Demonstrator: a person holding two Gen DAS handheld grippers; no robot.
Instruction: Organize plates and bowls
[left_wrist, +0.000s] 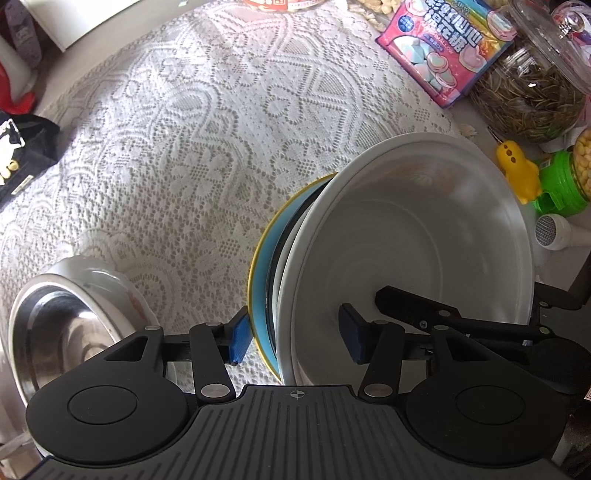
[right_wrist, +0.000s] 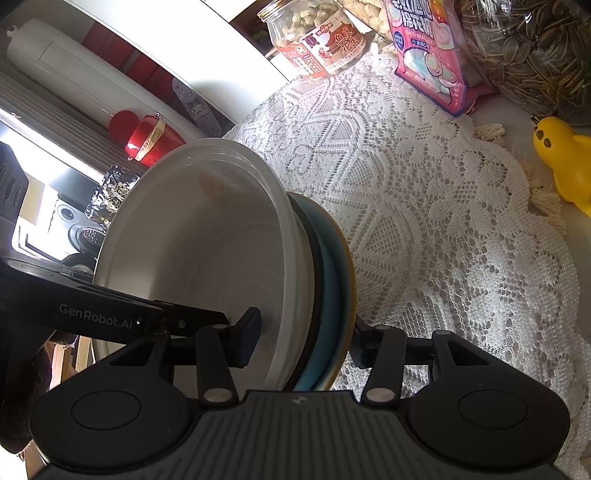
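Steel first: a metal bowl (left_wrist: 70, 325) is sitting at the far left of the lace tablecloth (left_wrist: 192, 147), nested in what looks like a white bowl, apart from the rest and untouched. Moving right, the left gripper (left_wrist: 297, 341) is pinching the near rim of a stack of dishes (left_wrist: 388, 240), one blue pad on the yellow-edged underside and the other inside the white bowl on top. The stack reads as a white bowl over a dark-rimmed piece and a blue plate with a yellow edge; it is tilting steeply, nearly on edge in both wrist views, and appears to be held above the cloth, though I cannot tell whether its far rim is touching down. Further right, the right gripper (right_wrist: 303, 341) is clamping the same stack from the opposite side, one finger inside the white bowl and one against the yellow back, and the other gripper's arm is showing beside it. Beyond lie a pink marshmallow bag (left_wrist: 443, 48), a jar of sunflower seeds (left_wrist: 532, 92) and a yellow duck toy (left_wrist: 515, 170). Judgement: the step in hand is carrying the gathered stack in both grippers. The next move likely calls for levelling it, keeping both pinches even so the pieces do not slide apart, and setting it down on bare cloth, perhaps near the metal bowl.
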